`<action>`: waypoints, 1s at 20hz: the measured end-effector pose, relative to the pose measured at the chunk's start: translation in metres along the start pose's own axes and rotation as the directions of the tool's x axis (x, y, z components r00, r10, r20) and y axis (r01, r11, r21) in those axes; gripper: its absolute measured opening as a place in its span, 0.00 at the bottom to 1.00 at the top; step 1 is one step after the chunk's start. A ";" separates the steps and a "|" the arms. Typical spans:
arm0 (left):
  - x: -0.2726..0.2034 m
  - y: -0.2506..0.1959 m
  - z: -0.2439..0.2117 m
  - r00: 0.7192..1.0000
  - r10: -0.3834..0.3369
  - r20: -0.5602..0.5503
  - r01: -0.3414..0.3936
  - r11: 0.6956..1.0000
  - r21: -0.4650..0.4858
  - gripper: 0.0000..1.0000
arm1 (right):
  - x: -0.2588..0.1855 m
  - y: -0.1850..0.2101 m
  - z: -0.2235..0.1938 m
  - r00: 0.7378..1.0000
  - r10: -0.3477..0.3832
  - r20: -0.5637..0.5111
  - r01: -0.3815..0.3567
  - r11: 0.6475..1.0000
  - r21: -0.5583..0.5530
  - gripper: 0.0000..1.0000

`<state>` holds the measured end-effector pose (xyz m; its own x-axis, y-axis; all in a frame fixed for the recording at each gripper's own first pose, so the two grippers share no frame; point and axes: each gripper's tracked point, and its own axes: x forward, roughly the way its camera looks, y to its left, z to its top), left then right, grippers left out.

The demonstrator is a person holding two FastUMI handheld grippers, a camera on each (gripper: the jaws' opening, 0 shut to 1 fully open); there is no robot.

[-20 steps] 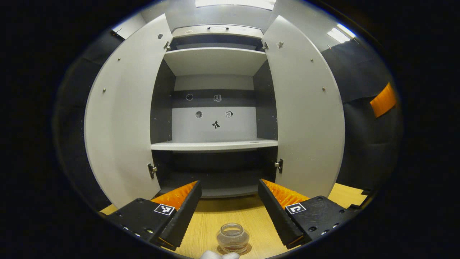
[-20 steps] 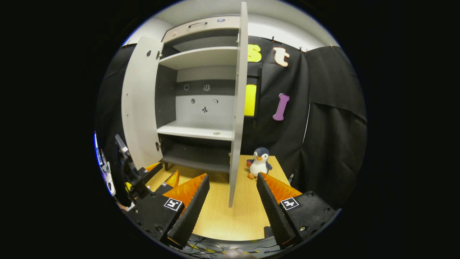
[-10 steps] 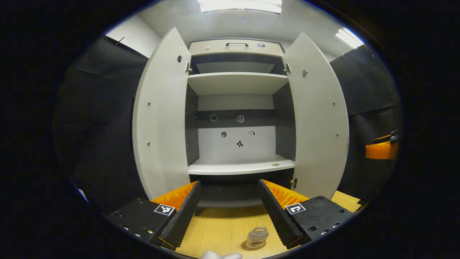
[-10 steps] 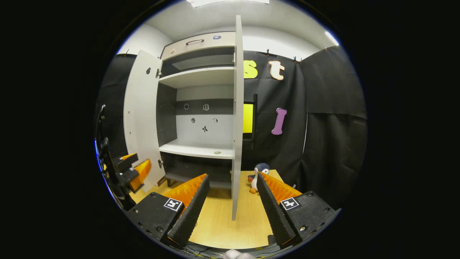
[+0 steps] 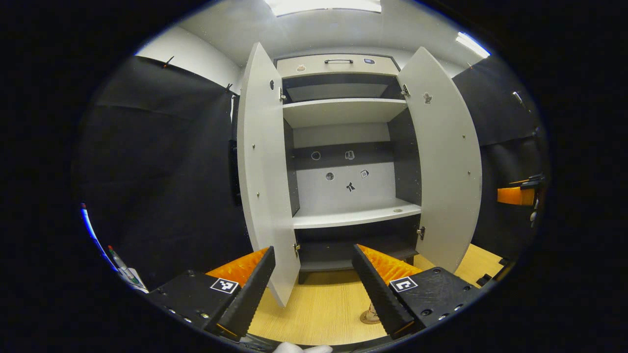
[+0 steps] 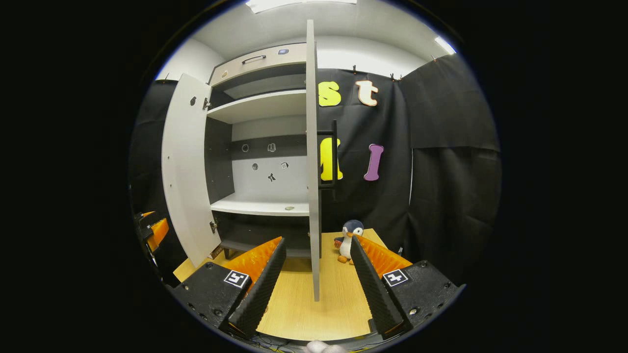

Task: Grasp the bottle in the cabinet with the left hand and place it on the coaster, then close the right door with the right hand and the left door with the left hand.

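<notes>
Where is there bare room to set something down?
The middle shelf is bare between the open left door and right door. The table is bare before the cabinet. It's tighter by the penguin toy and the coaster.

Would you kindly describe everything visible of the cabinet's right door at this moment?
The right door is a tall, flat, light grey panel that looks like laminated board. It stands wide open, seen almost edge-on in the right gripper view, between the right gripper's open fingers without touching them. A dark bar handle sits on its outer face; small hinges and studs show on its inner face. Its lower edge hangs just above the wooden table.
</notes>
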<state>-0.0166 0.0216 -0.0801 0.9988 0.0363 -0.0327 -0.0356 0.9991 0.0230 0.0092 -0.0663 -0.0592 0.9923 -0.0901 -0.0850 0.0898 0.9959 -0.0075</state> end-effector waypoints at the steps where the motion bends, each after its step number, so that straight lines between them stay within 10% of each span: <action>1: 0.000 -0.003 0.002 1.000 -0.007 0.002 0.007 1.000 -0.006 0.95 | 0.002 -0.007 0.006 1.000 -0.011 0.014 0.011 1.000 -0.011 0.82; 20: 0.012 -0.019 0.018 0.998 0.068 0.004 -0.068 0.997 -0.038 0.96 | 0.119 -0.093 0.103 0.998 0.001 0.069 0.001 1.000 -0.016 0.82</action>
<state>-0.0037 0.0026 -0.0626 0.9942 0.1042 -0.0271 -0.1046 0.9944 -0.0131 0.1277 -0.1699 0.0337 0.9959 -0.0894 -0.0158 0.0890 0.9958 -0.0236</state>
